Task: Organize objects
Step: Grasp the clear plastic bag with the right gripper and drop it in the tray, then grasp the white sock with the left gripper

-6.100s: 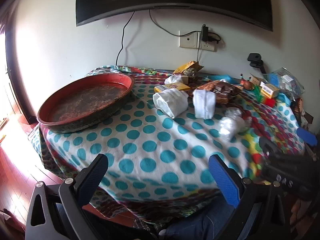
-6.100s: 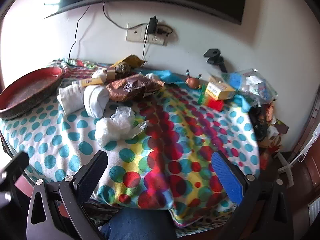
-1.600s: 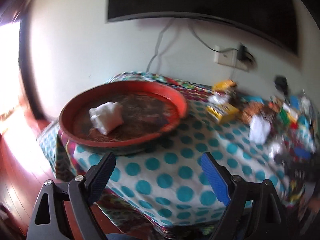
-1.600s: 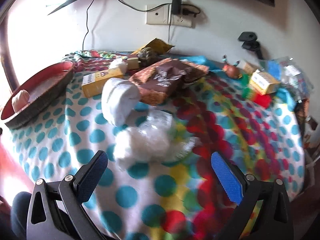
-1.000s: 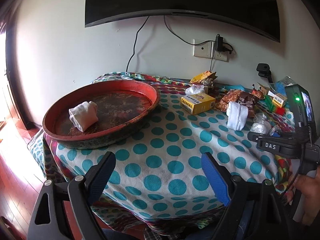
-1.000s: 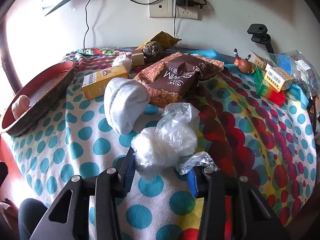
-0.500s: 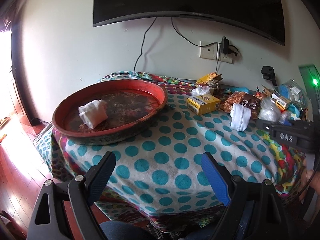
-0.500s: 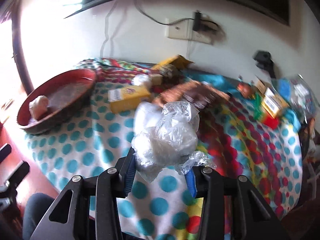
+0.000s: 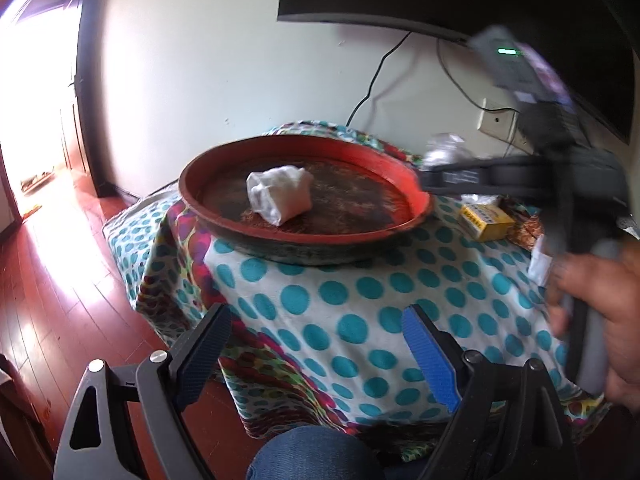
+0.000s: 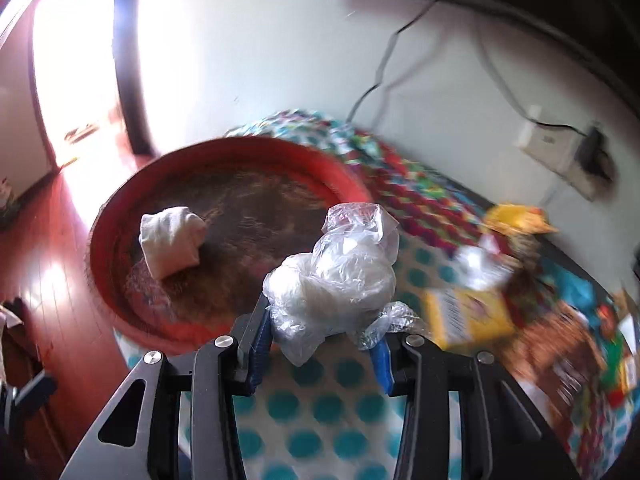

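Note:
My right gripper (image 10: 320, 336) is shut on a clear plastic bag of white stuff (image 10: 336, 276) and holds it in the air near the right rim of the round red tray (image 10: 120, 200). A rolled white cloth (image 10: 170, 240) lies inside the tray. In the left wrist view the tray (image 9: 384, 160) sits at the table's left end with the cloth (image 9: 280, 194) in it; the right gripper's body (image 9: 520, 176) reaches in from the right, the bag (image 9: 444, 148) showing behind it. My left gripper (image 9: 316, 344) is open and empty at the table's front edge.
A yellow box (image 10: 468, 316) lies right of the tray, also in the left wrist view (image 9: 484, 222). A brown snack packet (image 10: 560, 352) and more clutter lie blurred further right. The dotted tablecloth (image 9: 340, 308) hangs over the front edge. A wall socket (image 10: 560, 152) is behind.
My right gripper has carried the plastic bag left, from over the middle of the table to the tray's right rim. The left gripper has swung left and stays open.

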{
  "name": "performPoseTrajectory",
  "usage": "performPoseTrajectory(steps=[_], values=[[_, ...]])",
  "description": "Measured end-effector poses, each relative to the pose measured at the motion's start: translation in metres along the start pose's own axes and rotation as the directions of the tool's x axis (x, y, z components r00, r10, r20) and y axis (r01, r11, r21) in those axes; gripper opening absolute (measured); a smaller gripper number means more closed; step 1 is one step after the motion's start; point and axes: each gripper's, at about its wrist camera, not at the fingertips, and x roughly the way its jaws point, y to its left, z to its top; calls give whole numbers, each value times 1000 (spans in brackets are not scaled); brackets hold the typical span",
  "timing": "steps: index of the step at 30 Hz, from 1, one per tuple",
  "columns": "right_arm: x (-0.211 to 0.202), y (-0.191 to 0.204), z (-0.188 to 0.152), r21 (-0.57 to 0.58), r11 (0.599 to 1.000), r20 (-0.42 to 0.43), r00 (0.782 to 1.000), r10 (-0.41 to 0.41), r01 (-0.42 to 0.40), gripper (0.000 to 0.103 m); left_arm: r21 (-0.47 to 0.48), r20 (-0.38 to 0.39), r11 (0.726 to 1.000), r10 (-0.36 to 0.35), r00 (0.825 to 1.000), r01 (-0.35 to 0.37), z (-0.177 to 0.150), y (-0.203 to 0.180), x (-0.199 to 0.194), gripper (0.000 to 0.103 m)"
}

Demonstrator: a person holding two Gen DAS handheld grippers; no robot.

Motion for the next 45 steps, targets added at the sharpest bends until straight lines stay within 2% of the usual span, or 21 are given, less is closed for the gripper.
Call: performPoseTrajectory(steps=[7, 12, 14, 16, 18, 21, 23, 26, 29, 33, 39, 45], values=[[57, 24, 17, -12, 999, -63, 997, 39, -40, 40, -38, -41, 999, -7, 999, 6, 0, 11, 13, 89], [81, 25, 17, 15, 998, -99, 993, 64, -63, 49, -42, -63, 999, -10, 998, 7, 0, 11, 20, 89], [82, 25, 17, 22, 997, -94, 993, 74, -72, 84, -44, -67, 999, -12, 998, 9, 0, 12, 20, 89], [74, 24, 19, 9, 998, -53, 997, 59, -59, 98, -47, -62, 999, -12, 998, 9, 0, 12, 19, 89], [57, 21, 23, -1, 999, 11, 999, 53, -53, 100, -53, -38, 999, -12, 999, 10, 2, 13, 14, 89], [35, 0, 27, 18, 998, 54, 997, 55, -56, 101, -51, 36, 998, -31, 999, 33, 5, 11, 1, 89], [23, -21, 22, 34, 999, 72, 997, 6, -8, 102, -20, 105, 999, -39, 994, 42, 8, 6, -12, 89], [9, -61, -2, 76, 994, 70, 994, -81, 76, 102, 32, 145, 998, -66, 987, 62, 9, -4, -20, 89], [-5, -99, -36, 112, 980, 69, 983, -173, 164, 102, 61, 134, 994, -97, 986, 89, 8, -14, -20, 89], [-23, -137, -83, 140, 970, 61, 976, -208, 198, 102, 103, 131, 987, -138, 982, 125, 8, -29, -14, 89], [-42, -156, -126, 158, 971, 66, 979, -194, 181, 102, 217, 79, 960, -198, 977, 177, 22, -82, 12, 89], [-47, -175, -136, 209, 971, 53, 990, -132, 118, 103, 256, -22, 928, -274, 961, 270, 49, -141, 48, 89]])
